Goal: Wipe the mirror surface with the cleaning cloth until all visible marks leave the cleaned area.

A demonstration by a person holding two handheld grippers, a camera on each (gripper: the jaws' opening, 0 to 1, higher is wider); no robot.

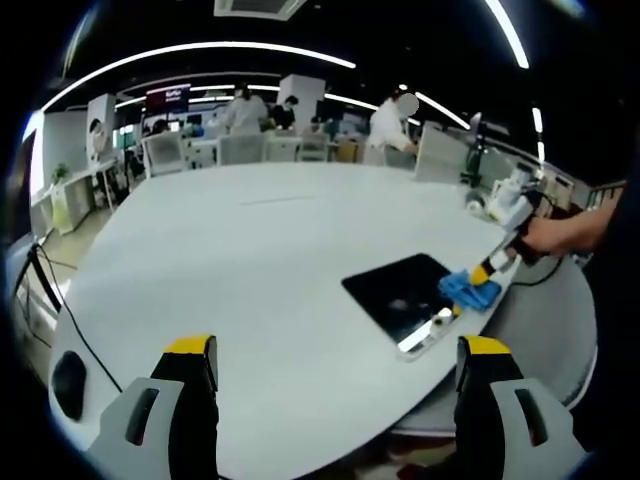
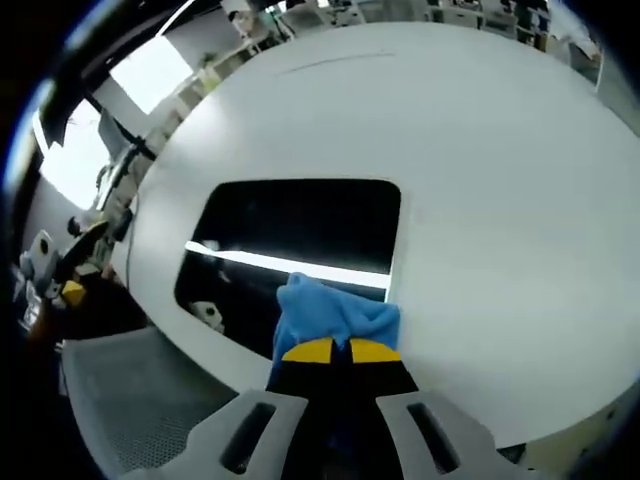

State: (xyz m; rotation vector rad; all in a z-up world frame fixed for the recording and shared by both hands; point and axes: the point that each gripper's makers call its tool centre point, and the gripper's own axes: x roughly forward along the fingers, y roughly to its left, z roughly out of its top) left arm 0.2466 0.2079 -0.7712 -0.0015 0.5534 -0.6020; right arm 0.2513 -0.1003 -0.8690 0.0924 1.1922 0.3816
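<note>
Lying flat near the rounded desk [image 1: 250, 260] edge: dark mirror [image 2: 300, 240], a bright light streak reflected across it. Plenty of bare white surface beyond. Bunched on the mirror's near edge: blue cloth [image 2: 335, 315], pinched by the right tool [image 2: 332, 350]. Left tool [image 1: 335, 360] spread wide, holding nothing, above the desk.

Mirror [image 2: 300, 240] lies flat on table [image 2: 500, 180] nr its edge; cloth [image 2: 335, 315] on mirror's near side.
</note>
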